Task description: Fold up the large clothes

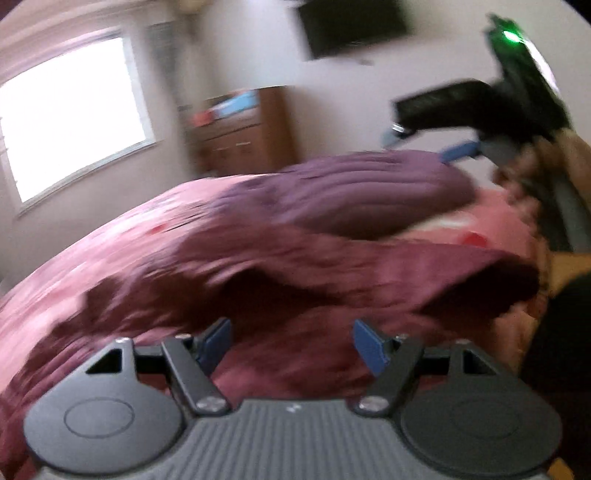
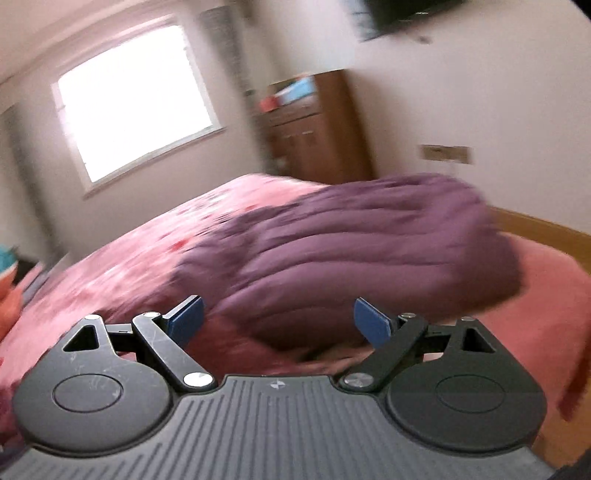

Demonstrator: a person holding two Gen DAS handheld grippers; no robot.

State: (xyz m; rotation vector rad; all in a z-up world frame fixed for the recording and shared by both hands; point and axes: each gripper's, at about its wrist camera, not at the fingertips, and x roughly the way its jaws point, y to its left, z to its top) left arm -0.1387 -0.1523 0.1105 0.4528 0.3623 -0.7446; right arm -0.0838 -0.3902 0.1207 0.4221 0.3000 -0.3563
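Lying in a rumpled heap on a pink patterned bedspread (image 2: 122, 258), one large purple quilted garment (image 2: 362, 251) fills the middle of both wrist views, its padded ribs running across and its darker maroon side (image 1: 295, 266) turned up toward the left-hand camera. Two handheld grippers are in the room. The left gripper (image 1: 291, 341) sits over the maroon folds with its two blue-padded fingers (image 1: 369, 347) spread apart and nothing caught between them. The right gripper (image 2: 279, 323) shows its own pair of blue fingers (image 2: 371, 325) likewise spread wide, clear of the cloth beneath, and it also shows in the left wrist view at the upper right, above the far edge of the garment, a green light glowing on its body and a person's hand (image 1: 543, 158) on its grip. Both pictures are smeared by motion blur, so fine detail of the cloth is lost.

One bright window (image 2: 136, 99) stands in the far wall. One wooden cabinet (image 2: 314, 133) stands in the corner beyond the bed, with a few items on top, among them something blue and something red, too blurred to name. One dark screen (image 1: 351, 26) hangs on the wall above. A wooden bed edge (image 2: 546, 229) shows at the right in the right wrist view, and a teal and orange cloth (image 2: 9, 280) lies at its left edge
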